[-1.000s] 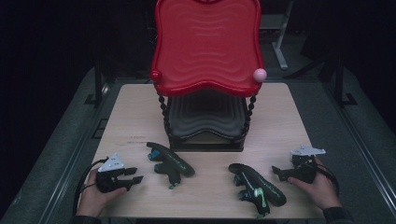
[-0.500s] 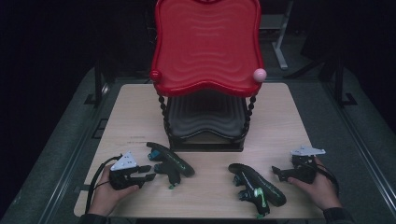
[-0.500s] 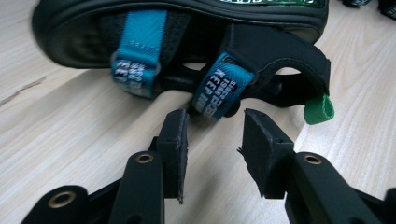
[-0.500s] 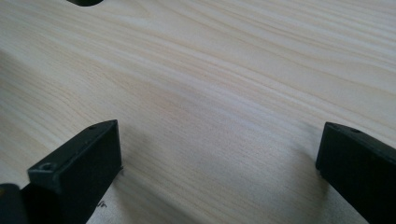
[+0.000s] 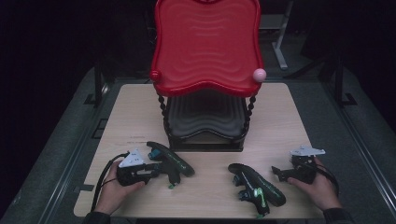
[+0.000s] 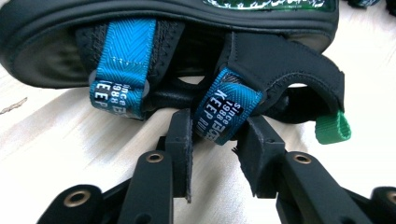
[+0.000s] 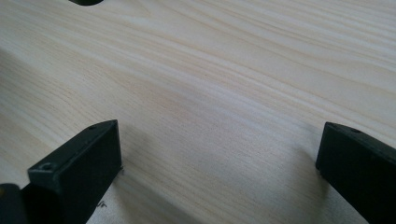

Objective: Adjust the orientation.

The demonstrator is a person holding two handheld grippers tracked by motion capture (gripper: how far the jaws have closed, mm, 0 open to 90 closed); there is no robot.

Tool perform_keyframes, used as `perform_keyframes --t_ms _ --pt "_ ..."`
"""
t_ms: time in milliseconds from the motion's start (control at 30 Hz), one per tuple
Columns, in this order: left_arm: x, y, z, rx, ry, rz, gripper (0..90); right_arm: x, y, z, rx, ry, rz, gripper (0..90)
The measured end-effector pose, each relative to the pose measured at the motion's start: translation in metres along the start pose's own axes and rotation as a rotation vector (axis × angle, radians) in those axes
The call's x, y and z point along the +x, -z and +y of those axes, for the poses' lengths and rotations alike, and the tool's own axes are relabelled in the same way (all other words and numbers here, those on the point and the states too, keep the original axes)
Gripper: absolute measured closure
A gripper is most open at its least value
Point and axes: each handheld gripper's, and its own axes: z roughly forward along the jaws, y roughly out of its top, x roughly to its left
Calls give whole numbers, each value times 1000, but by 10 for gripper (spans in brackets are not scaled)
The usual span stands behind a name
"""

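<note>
Left sandal (image 5: pixel 169 161) lies on the bench (image 5: pixel 280 121) before the red rack (image 5: pixel 205 46); its blue strap tab (image 6: pixel 224 112) sits between the left gripper (image 6: pixel 214 140) jaws, narrowly spread, not yet pinched. Risk: only the loose tab is caught, so the sandal may swing or slip out when lifted. Right gripper (image 5: pixel 299 172) is spread wide over bare bench beside the right sandal (image 5: pixel 257 184).

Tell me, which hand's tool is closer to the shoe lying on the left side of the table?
Left. The left tool is right at that shoe, its jaws either side of a blue strap tab. The right tool sits across the table, beyond the other shoe.
</note>
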Motion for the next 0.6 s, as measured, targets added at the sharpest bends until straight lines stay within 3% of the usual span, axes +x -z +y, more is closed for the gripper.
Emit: perform_keyframes --t_ms 100,267,600 --pt "-1 2 2 -5 -15 11 680 0 0 0 0 1 0 0" --pt "1 13 1 -43 6 24 695 0 0 0 0 -1 0 0" --pt "-2 52 -22 -71 46 43 698 0 0 0 1 1 0 0"
